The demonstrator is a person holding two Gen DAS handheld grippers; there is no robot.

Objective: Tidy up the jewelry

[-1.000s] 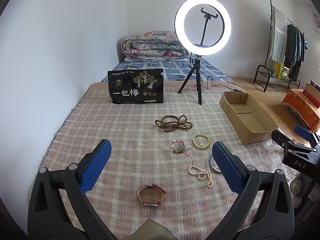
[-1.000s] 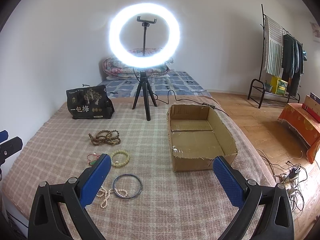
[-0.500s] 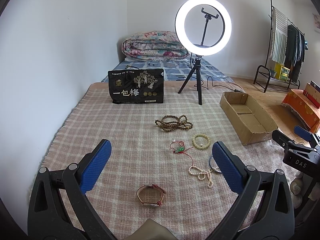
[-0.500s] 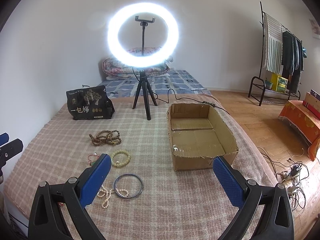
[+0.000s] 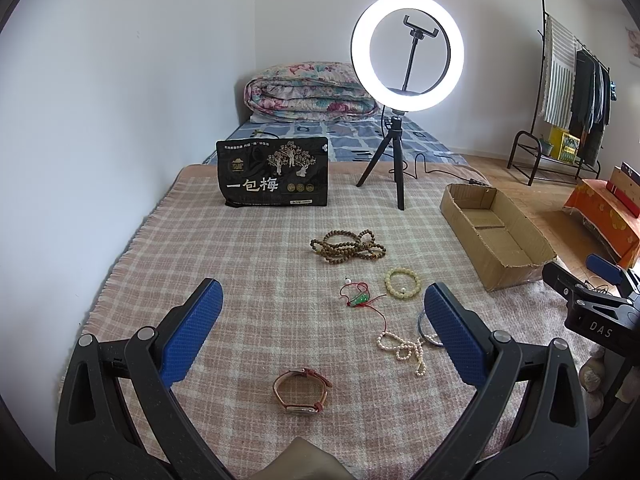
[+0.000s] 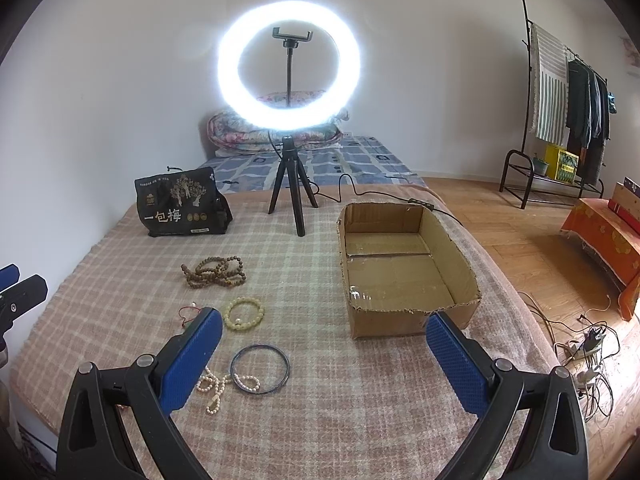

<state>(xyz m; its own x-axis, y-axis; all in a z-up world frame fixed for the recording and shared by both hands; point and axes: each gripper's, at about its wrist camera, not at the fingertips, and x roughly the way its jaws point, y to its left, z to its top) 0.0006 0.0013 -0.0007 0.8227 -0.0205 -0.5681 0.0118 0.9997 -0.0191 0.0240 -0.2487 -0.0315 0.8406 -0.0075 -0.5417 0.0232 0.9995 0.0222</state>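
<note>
Jewelry lies scattered on a pink plaid blanket [image 5: 260, 264]. A brown-strap watch [image 5: 302, 390] sits nearest, just ahead of my open left gripper [image 5: 322, 316]. Farther off lie a white pearl strand [image 5: 400, 350], a red cord with a green pendant [image 5: 360, 299], a pale yellow bead bracelet [image 5: 402, 283] and brown wooden beads [image 5: 347, 246]. My right gripper [image 6: 324, 344] hangs open and empty over the blanket, with a dark bangle [image 6: 260, 368] between its fingers in view. An empty cardboard box [image 6: 404, 268] stands to the right.
A lit ring light on a tripod [image 5: 400, 160] and a black printed bag [image 5: 272, 176] stand at the blanket's far end. Beyond them lie a bed and a rolled quilt [image 5: 312, 92]. A clothes rack [image 6: 560, 120] and floor cables [image 6: 588, 352] are on the right.
The right gripper has drifted slightly forward and to the right; the box and bangle sit a little nearer in its view. The left gripper is nearly still. No jewelry has moved.
</note>
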